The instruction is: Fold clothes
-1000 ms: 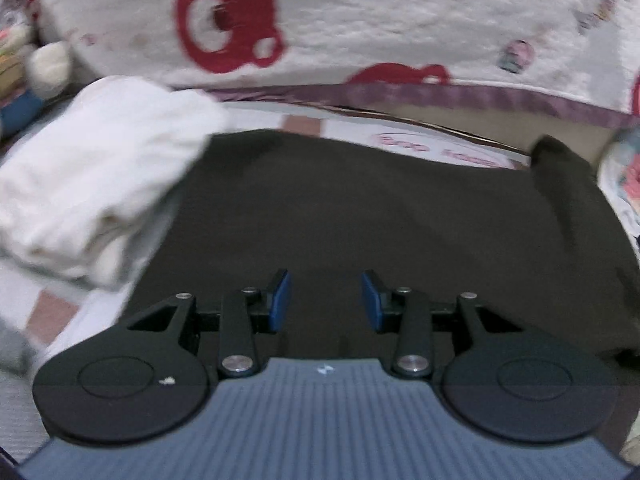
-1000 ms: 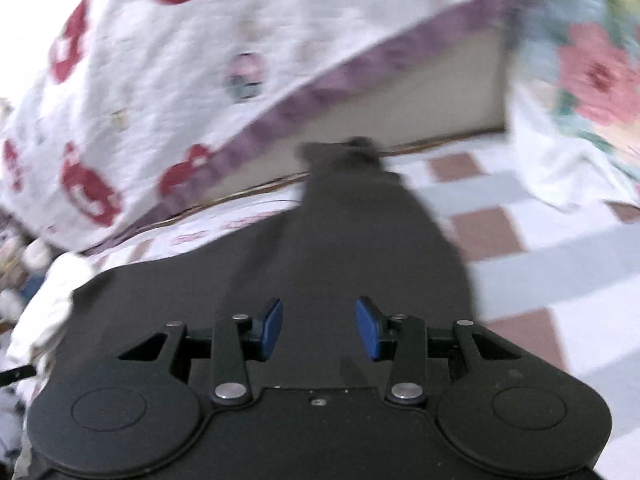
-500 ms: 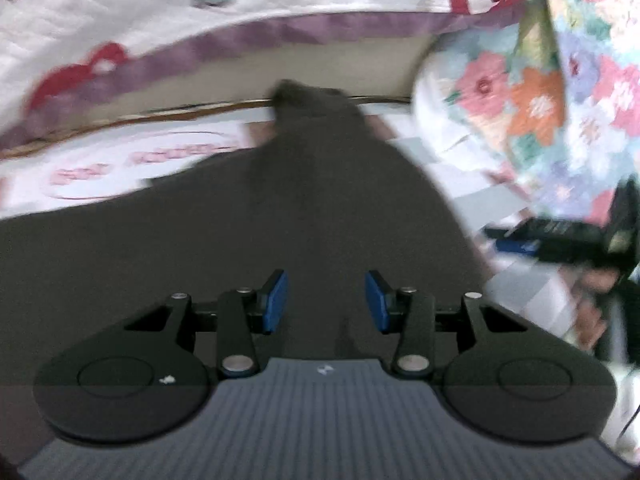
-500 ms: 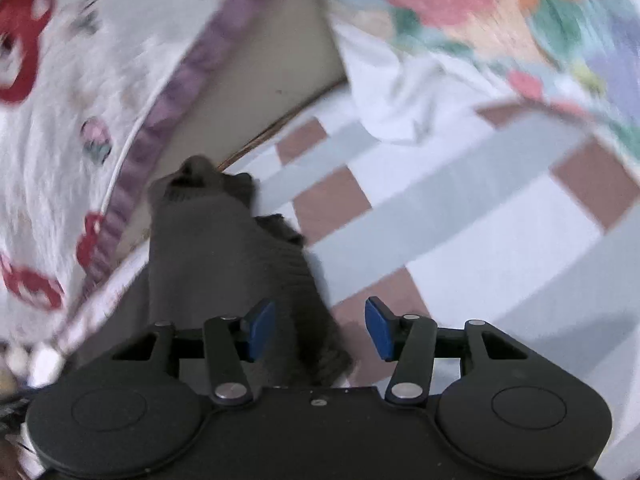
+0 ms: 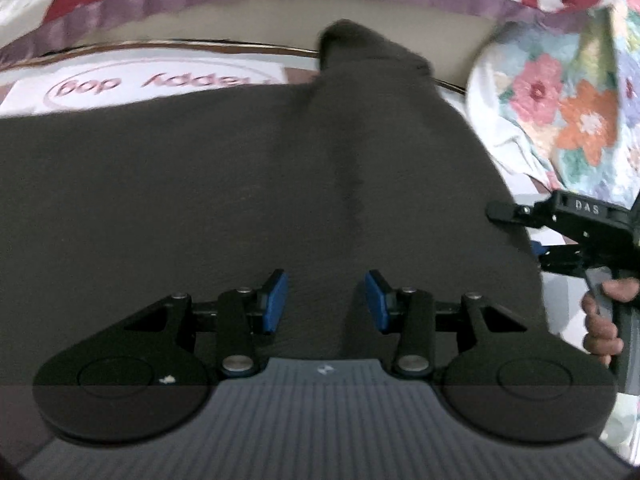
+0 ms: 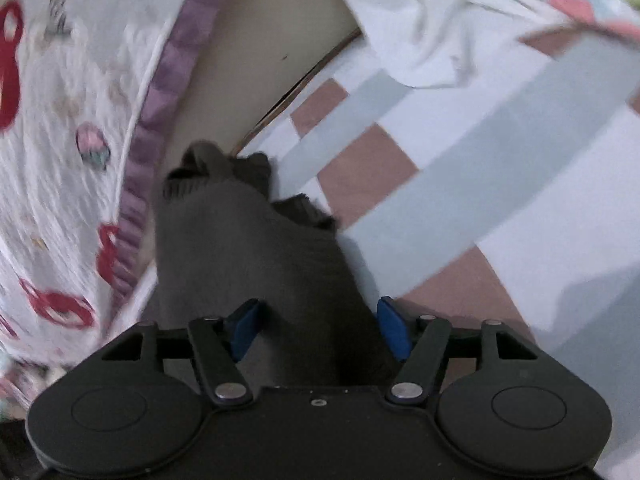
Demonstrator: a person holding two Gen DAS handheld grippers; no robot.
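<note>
A dark grey garment (image 5: 240,184) lies spread flat on the checked bedsheet (image 6: 500,184), one sleeve (image 5: 360,52) reaching toward the far edge. My left gripper (image 5: 325,301) hovers open above the body of the garment, nothing between its blue pads (image 5: 274,300). In the right wrist view the sleeve (image 6: 240,248) runs away from me to its cuff (image 6: 208,164). My right gripper (image 6: 320,328) is open and straddles the near part of the sleeve. The right gripper (image 5: 516,226) also shows at the right edge of the left wrist view, held by a hand (image 5: 604,320).
A white quilt with red bear prints and a purple border (image 6: 80,120) hangs along the far side. A floral cloth (image 5: 560,112) is bunched at the right, with white fabric (image 6: 420,40) under it. A beige panel (image 6: 256,40) stands behind the sleeve.
Both grippers swung right, from the garment's body toward its right sleeve. The cream clothes pile left the left view. The right gripper came down over the sleeve's edge, still open.
</note>
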